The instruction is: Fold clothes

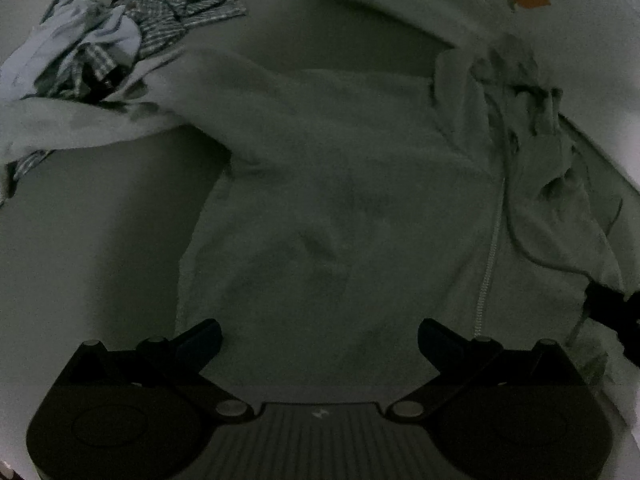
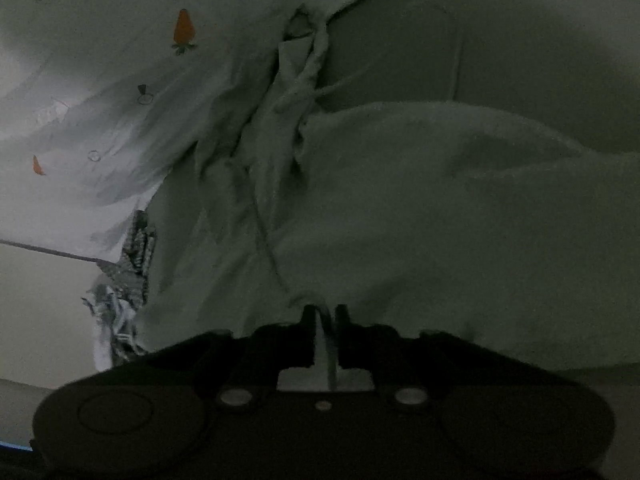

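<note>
In the left wrist view the left gripper [image 1: 319, 338] hovers with fingers spread wide over the zip hoodie [image 1: 340, 200], its zipper [image 1: 490, 256] running lengthwise just right; in the right wrist view the right gripper [image 2: 325, 316] pinches the hoodie's zipper edge, nearer.

The left gripper [image 1: 319, 334] hangs with its black fingers [image 1: 202, 338] spread wide above a pale grey fleece zip hoodie [image 1: 340, 208] lying on the bed [image 1: 100, 220]. A crumpled checked shirt [image 1: 168, 16] lies beyond, beside a carrot-print sheet [image 1: 528, 0].
</note>
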`<state>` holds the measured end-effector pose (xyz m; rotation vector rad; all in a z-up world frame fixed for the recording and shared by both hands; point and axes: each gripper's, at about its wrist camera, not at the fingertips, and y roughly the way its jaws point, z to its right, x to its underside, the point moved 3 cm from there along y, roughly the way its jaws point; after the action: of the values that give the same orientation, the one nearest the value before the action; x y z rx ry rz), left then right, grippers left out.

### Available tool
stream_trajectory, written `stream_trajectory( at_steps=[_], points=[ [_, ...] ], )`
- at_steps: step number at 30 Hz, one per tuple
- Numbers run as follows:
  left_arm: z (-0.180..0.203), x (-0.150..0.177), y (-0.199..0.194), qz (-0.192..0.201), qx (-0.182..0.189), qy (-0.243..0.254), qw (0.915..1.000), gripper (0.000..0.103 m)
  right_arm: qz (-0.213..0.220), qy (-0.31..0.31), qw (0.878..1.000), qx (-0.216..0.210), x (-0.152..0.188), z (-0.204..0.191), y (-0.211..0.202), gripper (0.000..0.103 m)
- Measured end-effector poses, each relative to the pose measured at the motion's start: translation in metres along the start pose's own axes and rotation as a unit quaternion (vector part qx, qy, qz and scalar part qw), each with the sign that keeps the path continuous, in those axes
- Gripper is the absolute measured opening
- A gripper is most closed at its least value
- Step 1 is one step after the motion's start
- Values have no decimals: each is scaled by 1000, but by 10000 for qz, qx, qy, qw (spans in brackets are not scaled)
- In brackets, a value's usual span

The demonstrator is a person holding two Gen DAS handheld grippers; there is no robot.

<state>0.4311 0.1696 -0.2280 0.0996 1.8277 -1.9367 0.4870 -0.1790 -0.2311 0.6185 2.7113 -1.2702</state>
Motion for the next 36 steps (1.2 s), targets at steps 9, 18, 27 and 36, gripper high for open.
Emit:
stream_trajectory(
  at_steps=[9, 18, 27, 36],
  points=[
    [14, -1, 20, -126, -353, 239, 9990, 103, 812, 670, 9943, 182, -61, 42, -24, 39],
    [16, -5, 24, -229, -507, 132, 9984, 103, 992, 535, 9873, 1119, -99, 62, -4, 25],
    [22, -8, 26, -258, -549, 53, 9981, 103, 784, -723, 9620, 2514, -88, 25, 9, 14],
    [17, -9, 28, -207, -538, 63, 9983, 103, 896, -1219, 9571, 2470, -88, 26, -1, 3]
  ],
)
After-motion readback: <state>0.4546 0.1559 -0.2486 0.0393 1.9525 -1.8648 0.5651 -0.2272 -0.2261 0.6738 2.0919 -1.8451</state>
